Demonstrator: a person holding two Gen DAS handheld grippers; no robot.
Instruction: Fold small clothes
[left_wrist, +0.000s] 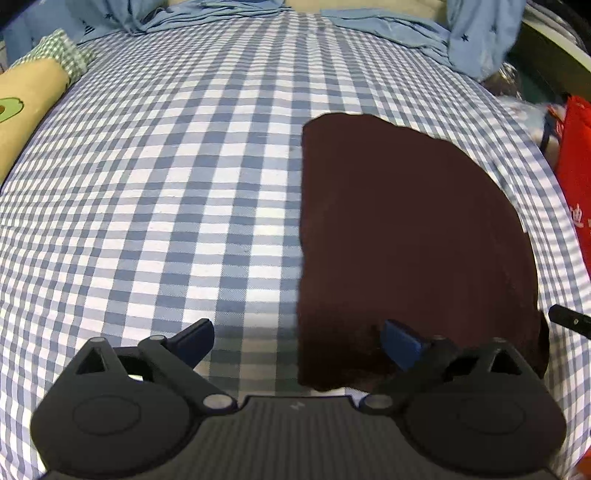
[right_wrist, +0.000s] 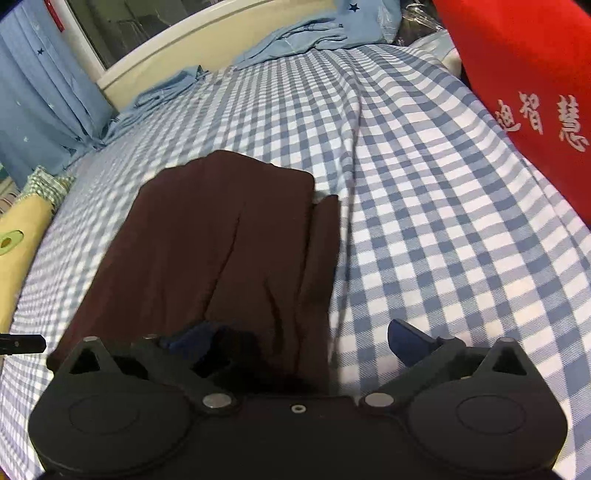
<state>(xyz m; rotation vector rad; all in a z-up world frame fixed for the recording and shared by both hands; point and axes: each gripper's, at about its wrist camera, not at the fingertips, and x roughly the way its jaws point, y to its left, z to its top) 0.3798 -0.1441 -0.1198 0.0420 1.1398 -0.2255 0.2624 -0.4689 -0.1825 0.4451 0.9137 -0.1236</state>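
Both grippers — left gripper (left_wrist: 298, 341), right gripper (right_wrist: 301, 341) — hover spread over the dark maroon folded garment (left_wrist: 402, 236) on the checked bedsheet (left_wrist: 166, 184); seemingly 1 fold remains.

We see one dark maroon, soft-fabric garment (left_wrist: 406, 236) lying flat on the blue-and-white checked bed sheet (left_wrist: 166, 184). In the left wrist view its left edge runs straight and clean, its far edge is slightly uneven, and its right side curves away. In the right wrist view the same garment (right_wrist: 221, 251) shows itself folded lengthwise into a long panel, with shallow creases running along its length and a narrower strip of the same cloth peeking out along its right side. Its near end looks bunched and rumpled.
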